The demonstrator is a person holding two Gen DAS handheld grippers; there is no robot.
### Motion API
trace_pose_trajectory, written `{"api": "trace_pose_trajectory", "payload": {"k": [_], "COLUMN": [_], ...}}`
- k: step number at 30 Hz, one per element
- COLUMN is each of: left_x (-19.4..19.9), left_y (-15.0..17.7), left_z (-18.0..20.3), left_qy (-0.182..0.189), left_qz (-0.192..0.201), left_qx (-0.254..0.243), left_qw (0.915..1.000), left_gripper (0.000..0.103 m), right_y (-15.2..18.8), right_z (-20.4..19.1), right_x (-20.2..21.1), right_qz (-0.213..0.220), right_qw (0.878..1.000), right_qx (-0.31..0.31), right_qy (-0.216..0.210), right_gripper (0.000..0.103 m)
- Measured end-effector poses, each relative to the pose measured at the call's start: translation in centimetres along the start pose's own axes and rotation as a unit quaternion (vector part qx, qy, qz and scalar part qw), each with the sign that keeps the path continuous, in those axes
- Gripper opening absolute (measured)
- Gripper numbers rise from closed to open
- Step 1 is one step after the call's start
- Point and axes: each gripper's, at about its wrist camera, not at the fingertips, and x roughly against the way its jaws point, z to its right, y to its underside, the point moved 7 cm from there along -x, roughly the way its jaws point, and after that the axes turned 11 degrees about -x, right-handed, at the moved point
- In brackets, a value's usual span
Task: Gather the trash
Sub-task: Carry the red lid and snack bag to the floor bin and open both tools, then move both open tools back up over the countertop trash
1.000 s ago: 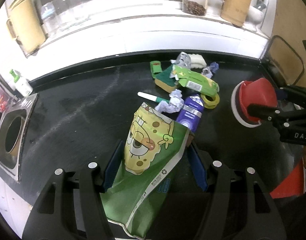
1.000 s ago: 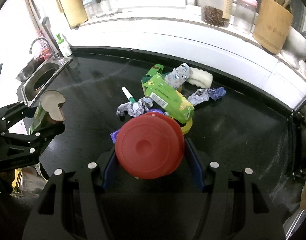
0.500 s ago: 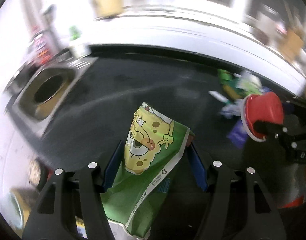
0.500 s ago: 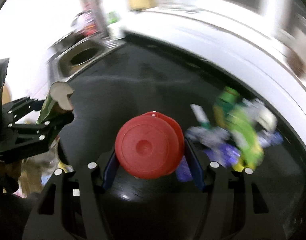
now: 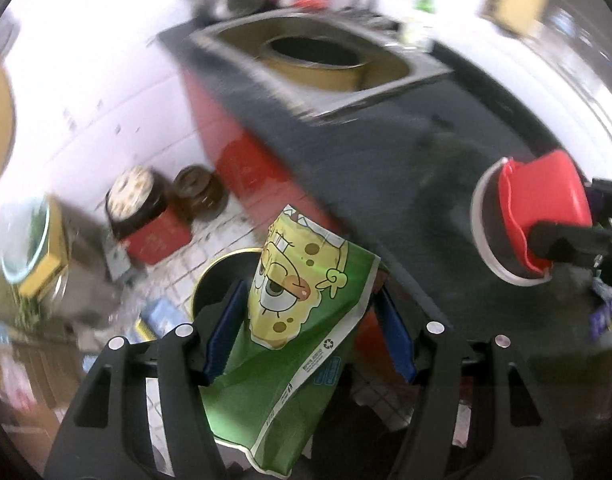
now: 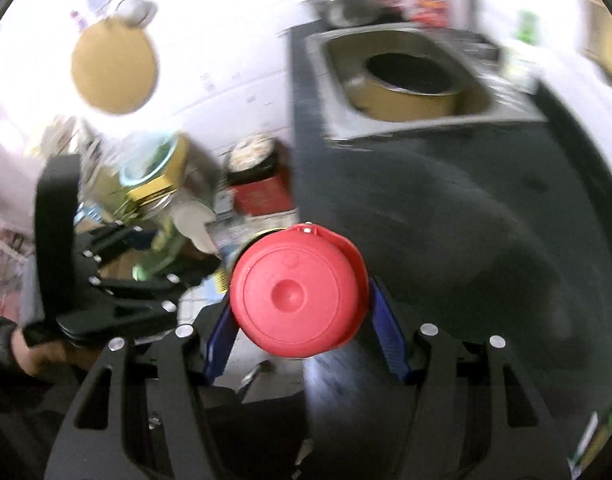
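My left gripper (image 5: 306,336) is shut on a green SpongeBob snack bag (image 5: 294,320). It holds the bag past the black counter's left edge, above a round dark bin (image 5: 214,284) on the tiled floor. My right gripper (image 6: 302,332) is shut on a red plastic cup (image 6: 298,292), seen bottom first, over the counter's left edge. The cup also shows in the left wrist view (image 5: 538,212) at the right. The left gripper with the bag shows in the right wrist view (image 6: 118,280) at the left.
The black counter (image 6: 466,220) ends at a steel sink (image 6: 410,76) holding a round pot. Below, on the floor, stand a red box with a dark jar (image 5: 146,216), a second jar (image 5: 198,196) and blurred clutter. Leftover trash (image 5: 606,312) lies at the far right.
Both grippers have swung left from the trash pile, past the sink, to the counter's left end. The bag now hangs over the floor bin. Both holds are unchanged.
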Motion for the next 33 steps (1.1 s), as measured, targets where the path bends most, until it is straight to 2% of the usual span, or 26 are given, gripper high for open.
{"api": "trace_pose_trajectory", "payload": {"k": [5,11,12,13,14,16,20,25,31,33], "left_x": [-3.3,-5.9,-6.3,-6.5,-6.7,-6.7,-6.7,-5.7,-3.6,-2.4], "left_y": [2.4,3.5,3.6,3.8,3.9,4.0,4.7,4.8,2.9,1.5], "left_z": [-5.1,-8.1,-8.4,-8.7,-9.1,-9.5,-10.2,-10.1,-7.3,-5.3], "left_qy": [0.005,0.017,0.022,0.024,0.018,0.013,0.011,0.002,0.003,0.007], "left_qz": [-0.019,-0.019,-0.018,-0.018,-0.017,-0.009,-0.015,-0.012,0.003,0.013], "left_qx": [0.058,0.095,0.1,0.102,0.104,0.105,0.112,0.11,0.066,0.034], "left_qw": [0.9981,0.9951,0.9945,0.9943,0.9943,0.9944,0.9935,0.9938,0.9978,0.9993], "left_gripper": [0.064,0.065,0.07,0.084,0.089,0.091,0.091,0.091,0.091,0.093], "right_y": [-2.6,-3.8,-4.0,-4.1,-4.3,-4.9,-5.3,-4.8,-3.1,-2.5], "right_z": [-4.8,-7.5,-7.6,-7.8,-8.0,-8.3,-8.4,-7.5,-5.0,-4.0], "right_x": [-7.6,-12.7,-13.0,-13.4,-14.0,-14.8,-15.0,-12.7,-7.9,-5.8], "right_qz": [-0.064,-0.102,-0.105,-0.109,-0.112,-0.115,-0.118,-0.101,-0.064,-0.048], "right_qw": [0.996,0.99,0.989,0.989,0.988,0.987,0.987,0.99,0.996,0.998], "right_qx": [0.052,0.095,0.098,0.102,0.104,0.106,0.101,0.094,0.062,0.05], "right_qy": [-0.015,-0.02,-0.021,-0.021,-0.02,-0.022,-0.027,-0.023,-0.005,0.004], "right_gripper": [0.061,0.061,0.062,0.062,0.071,0.086,0.086,0.086,0.09,0.091]}}
